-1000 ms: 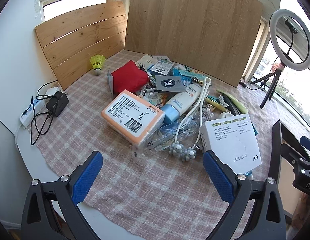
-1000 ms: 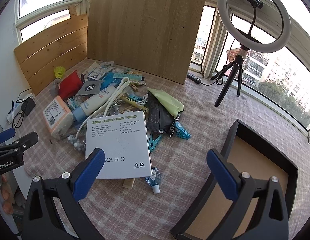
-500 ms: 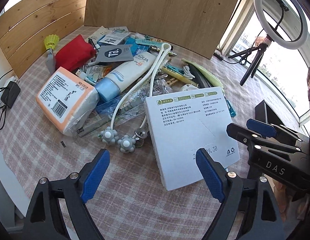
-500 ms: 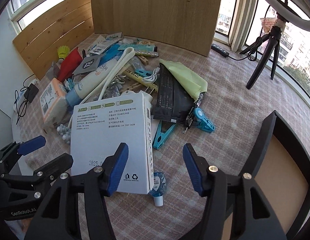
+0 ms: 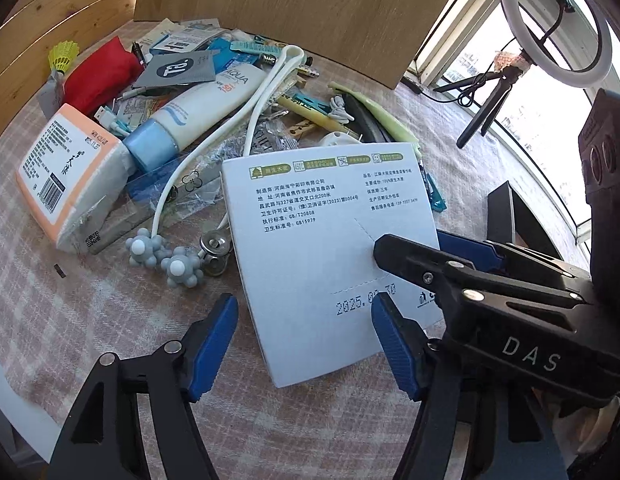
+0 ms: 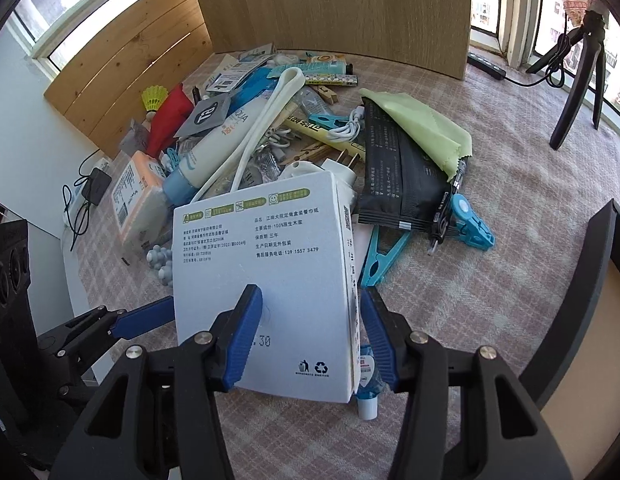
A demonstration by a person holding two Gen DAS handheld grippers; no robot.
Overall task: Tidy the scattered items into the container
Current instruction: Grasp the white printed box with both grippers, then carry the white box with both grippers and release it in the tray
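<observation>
White box (image 5: pixel 325 248), the nearest piece of the clutter, lies flat on the checked cloth (image 5: pixel 70 320) of the table at the front edge of the pile, and both sets of tongs have dropped onto it within the last second. A second ago each hung high and back from the heap, jaws spread wide; now the left tongs (image 5: pixel 304 340) straddle the box's near left corner and the right tongs (image 6: pixel 311 340) bracket its near right edge, one pad over the top face and the other outside the side wall. Both pairs of jaws have just been closing, with the box between them, yet they stand apart and the pads do not appear to press on the cardboard. Behind the box the rest of the scatter is untouched: a sunscreen tube (image 5: pixel 202 108), an orange tissue pack (image 5: pixel 70 176), a black packet (image 6: pixel 393 176) and blue clips (image 6: pixel 469 224). The black container (image 6: pixel 589 300) waits just to the right, open and seemingly empty. Judged from this, the box is the first item chosen, and a two-handed lift into the container looks imminent.
</observation>
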